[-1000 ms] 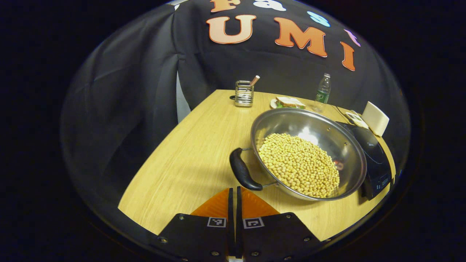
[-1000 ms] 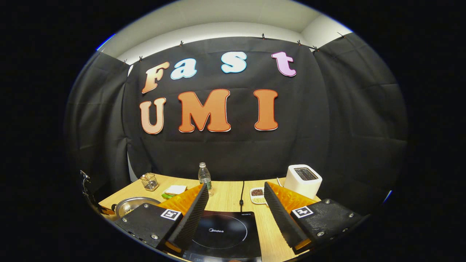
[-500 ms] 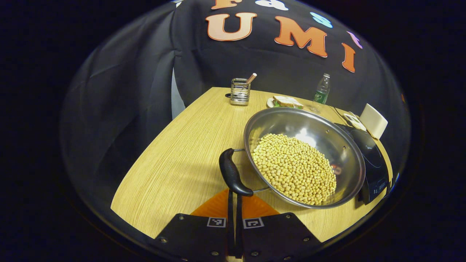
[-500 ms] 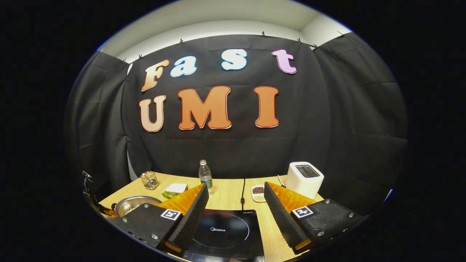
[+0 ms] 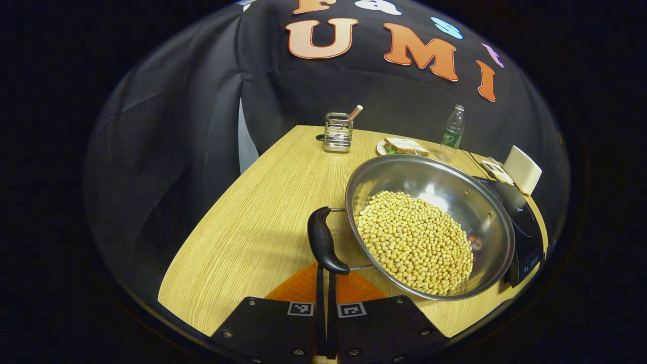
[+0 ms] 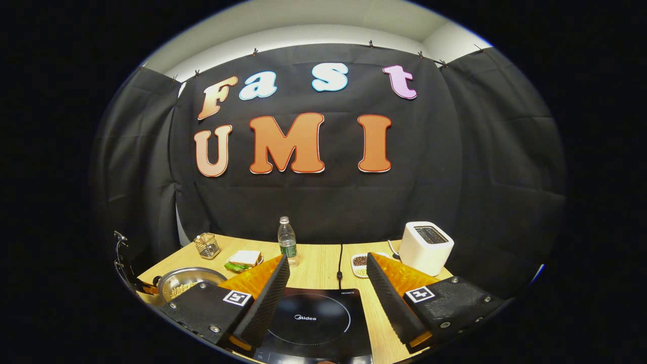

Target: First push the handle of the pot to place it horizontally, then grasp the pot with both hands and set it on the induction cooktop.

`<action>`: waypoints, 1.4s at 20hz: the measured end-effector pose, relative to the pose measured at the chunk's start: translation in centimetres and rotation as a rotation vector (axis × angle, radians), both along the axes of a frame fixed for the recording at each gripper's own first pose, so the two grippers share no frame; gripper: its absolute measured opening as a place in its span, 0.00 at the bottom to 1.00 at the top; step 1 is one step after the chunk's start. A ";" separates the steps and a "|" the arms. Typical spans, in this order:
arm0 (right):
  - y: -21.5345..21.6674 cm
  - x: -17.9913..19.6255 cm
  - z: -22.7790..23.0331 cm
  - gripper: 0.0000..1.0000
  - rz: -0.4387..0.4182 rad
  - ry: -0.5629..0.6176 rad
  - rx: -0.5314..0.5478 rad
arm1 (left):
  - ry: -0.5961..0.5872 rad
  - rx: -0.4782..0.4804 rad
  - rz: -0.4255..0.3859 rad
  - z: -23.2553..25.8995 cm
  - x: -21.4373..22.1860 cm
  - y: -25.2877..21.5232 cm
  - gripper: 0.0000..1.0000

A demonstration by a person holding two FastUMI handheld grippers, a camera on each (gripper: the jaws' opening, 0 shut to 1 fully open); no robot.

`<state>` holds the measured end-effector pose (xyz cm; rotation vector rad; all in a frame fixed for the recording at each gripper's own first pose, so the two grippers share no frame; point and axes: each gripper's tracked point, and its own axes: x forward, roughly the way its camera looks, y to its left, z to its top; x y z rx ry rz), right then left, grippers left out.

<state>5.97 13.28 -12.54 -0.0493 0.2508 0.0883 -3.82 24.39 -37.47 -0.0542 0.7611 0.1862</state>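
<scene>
Your right gripper (image 6: 327,283) hangs above the induction cooktop (image 6: 313,323), fingers spread wide. Pot (image 6: 184,283) with beans sits at far left on the table (image 6: 316,263). Bottle (image 6: 287,246), sandwich (image 6: 243,260), toaster (image 6: 427,246) behind.

left gripper (image 5: 326,273) — fingers pressed together, pointing forward and low | right gripper (image 6: 327,275) — fingers spread wide apart, level

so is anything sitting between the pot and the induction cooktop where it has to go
Nothing visible does. The pot of soybeans sits right beside the induction cooktop, whose glass top is bare. The sandwich, water bottle and toaster stand farther back on the table.
</scene>
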 end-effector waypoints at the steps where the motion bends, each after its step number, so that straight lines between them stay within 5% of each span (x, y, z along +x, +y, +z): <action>1: 0.1 0.0 -0.2 0.95 -0.001 0.005 0.000 | -0.003 0.003 -0.002 0.0 0.2 0.1 0.02; 20: 3.1 0.4 -5.0 0.95 -0.013 0.092 0.047 | -0.017 -0.002 -0.005 0.1 2.3 1.2 0.02; 28: 10.6 -0.3 -12.9 0.96 0.059 0.255 0.058 | -0.069 -0.021 -0.003 2.3 0.5 0.4 0.02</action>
